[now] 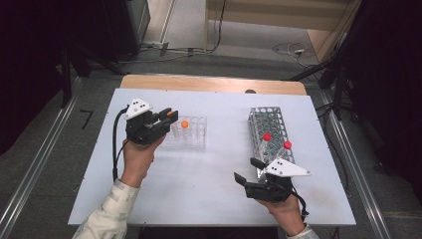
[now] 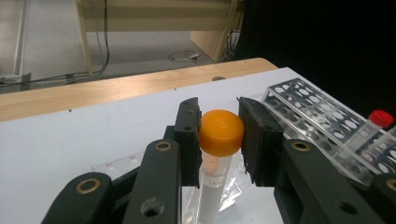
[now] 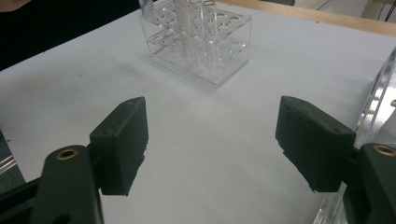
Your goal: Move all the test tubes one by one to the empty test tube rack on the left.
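Note:
My left gripper [image 1: 168, 118] is shut on an orange-capped tube [image 1: 171, 114] beside the left end of a small clear rack [image 1: 195, 137]. In the left gripper view the pads squeeze the orange cap [image 2: 221, 132] from both sides, and the clear tube body [image 2: 211, 189] hangs below. A second orange-capped tube [image 1: 184, 124] stands in that clear rack. My right gripper [image 1: 247, 169] is open and holds nothing, low over the white table just left of the near end of a long perforated rack [image 1: 266, 122]. Its jaws stand wide apart in the right gripper view, pointing toward the clear rack [image 3: 201, 39].
Two red-capped tubes [image 1: 267, 136] [image 1: 287, 145] sit in the long perforated rack at the right. The white tabletop [image 1: 209, 179] has a wooden strip [image 1: 214, 83] along its far edge. Cables lie on the floor beyond it.

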A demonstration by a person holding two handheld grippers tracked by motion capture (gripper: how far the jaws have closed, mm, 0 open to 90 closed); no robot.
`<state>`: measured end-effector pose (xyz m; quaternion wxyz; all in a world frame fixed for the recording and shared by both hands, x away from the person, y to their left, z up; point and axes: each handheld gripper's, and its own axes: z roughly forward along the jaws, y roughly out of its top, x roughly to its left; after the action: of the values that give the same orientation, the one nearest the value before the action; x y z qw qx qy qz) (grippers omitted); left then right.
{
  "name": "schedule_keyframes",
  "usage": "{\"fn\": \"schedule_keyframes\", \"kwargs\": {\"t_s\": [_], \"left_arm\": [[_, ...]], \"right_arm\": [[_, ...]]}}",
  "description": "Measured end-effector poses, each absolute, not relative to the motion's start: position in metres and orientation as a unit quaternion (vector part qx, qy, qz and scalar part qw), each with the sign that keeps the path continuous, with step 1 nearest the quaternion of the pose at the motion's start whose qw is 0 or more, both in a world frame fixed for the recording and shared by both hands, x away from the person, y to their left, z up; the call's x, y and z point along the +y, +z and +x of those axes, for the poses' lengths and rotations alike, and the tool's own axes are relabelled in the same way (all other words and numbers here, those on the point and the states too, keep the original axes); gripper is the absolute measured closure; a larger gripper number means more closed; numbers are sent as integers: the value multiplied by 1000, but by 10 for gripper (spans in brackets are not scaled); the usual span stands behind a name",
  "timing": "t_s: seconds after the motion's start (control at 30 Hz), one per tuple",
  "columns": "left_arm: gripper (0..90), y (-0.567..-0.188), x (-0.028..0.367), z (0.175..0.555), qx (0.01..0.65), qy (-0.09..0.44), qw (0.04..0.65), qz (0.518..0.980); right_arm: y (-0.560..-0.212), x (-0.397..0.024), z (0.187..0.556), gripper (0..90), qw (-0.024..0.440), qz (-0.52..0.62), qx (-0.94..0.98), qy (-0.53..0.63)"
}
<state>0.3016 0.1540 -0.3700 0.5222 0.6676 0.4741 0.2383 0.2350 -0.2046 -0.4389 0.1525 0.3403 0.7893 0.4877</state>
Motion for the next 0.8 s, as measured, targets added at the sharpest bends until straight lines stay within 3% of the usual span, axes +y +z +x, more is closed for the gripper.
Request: {"fn": "schedule_keyframes", "kwargs": {"t_s": [0.8], "left_arm": [[705,-387,143,324,479,276,496,669]], "right_arm": [[-440,-206,235,239,155,345,788,486]]}}
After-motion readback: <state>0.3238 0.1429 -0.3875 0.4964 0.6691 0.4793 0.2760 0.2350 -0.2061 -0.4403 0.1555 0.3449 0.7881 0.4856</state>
